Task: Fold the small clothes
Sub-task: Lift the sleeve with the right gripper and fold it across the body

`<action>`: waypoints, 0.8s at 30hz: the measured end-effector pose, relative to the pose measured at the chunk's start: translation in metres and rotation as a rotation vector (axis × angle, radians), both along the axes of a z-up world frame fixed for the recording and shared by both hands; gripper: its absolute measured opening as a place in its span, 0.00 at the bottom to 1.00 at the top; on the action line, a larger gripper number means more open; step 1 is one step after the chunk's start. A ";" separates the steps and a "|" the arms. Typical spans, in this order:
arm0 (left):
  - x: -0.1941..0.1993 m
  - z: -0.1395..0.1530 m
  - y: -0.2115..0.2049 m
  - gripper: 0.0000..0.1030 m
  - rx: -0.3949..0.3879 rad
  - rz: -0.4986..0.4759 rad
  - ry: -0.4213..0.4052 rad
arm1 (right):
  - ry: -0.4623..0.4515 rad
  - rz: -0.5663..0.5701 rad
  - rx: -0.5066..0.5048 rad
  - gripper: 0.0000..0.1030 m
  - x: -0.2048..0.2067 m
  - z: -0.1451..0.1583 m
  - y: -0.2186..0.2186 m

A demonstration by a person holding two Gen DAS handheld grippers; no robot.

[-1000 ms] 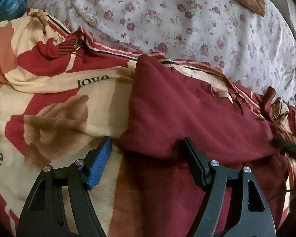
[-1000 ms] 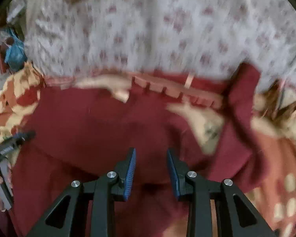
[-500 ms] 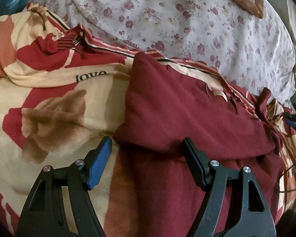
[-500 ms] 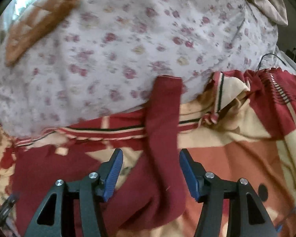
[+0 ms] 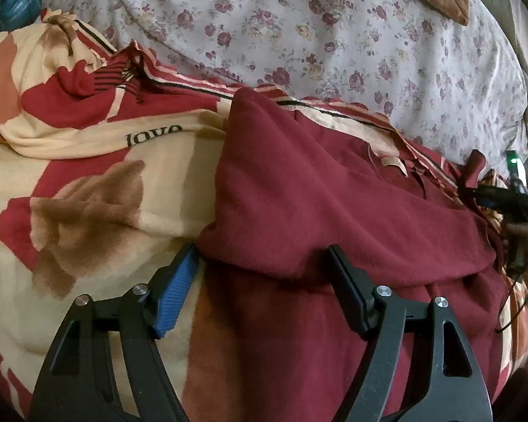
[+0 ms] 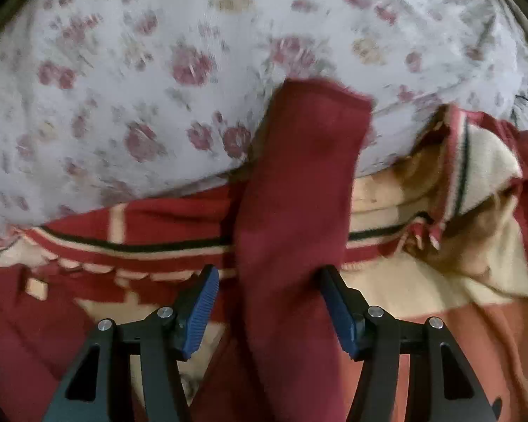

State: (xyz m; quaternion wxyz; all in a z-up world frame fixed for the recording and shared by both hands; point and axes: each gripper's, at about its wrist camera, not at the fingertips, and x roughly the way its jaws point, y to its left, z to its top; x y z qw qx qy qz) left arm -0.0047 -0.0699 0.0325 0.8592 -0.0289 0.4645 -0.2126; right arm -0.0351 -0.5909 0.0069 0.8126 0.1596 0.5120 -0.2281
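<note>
Left tongs point(image 5: 260, 274) spread wide over folded edge of dark red fleece garment point(image 5: 334, 193), not pinching. Right tongs point(image 6: 267, 299) released, straddling its sleeve point(image 6: 299, 193) on patterned blanket point(image 5: 88, 176).

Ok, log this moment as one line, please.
stage: folding | garment: dark red, on blanket | left claw: open over folded edge | right claw: open, straddling sleeve | sleeve not yet folded in
</note>
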 end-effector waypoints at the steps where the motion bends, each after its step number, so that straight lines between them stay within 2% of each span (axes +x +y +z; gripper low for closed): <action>1: 0.000 0.000 0.000 0.72 0.000 0.000 0.000 | 0.017 -0.001 -0.015 0.35 0.003 -0.005 -0.002; 3: 0.000 0.000 0.000 0.72 0.000 0.000 0.001 | 0.011 -0.023 0.007 0.24 0.000 -0.007 -0.011; 4: 0.000 0.000 0.000 0.72 0.000 0.001 0.001 | -0.037 -0.047 0.025 0.09 -0.008 0.003 -0.017; 9: 0.001 0.005 0.002 0.72 -0.030 0.009 0.003 | -0.252 -0.035 0.088 0.07 -0.050 0.072 -0.029; 12: 0.001 0.014 0.011 0.72 -0.087 0.031 -0.005 | -0.400 0.035 0.153 0.07 -0.076 0.127 -0.020; 15: 0.000 0.024 0.020 0.72 -0.126 0.056 -0.030 | -0.498 0.178 0.193 0.07 -0.086 0.175 0.015; 20: -0.002 0.039 0.043 0.72 -0.214 0.106 -0.072 | -0.590 0.540 0.264 0.07 -0.069 0.237 0.116; 22: -0.002 0.043 0.052 0.72 -0.252 0.128 -0.082 | -0.600 0.672 0.288 0.07 -0.053 0.246 0.160; 24: 0.001 0.045 0.061 0.72 -0.297 0.145 -0.082 | -0.563 0.795 0.324 0.07 -0.026 0.239 0.204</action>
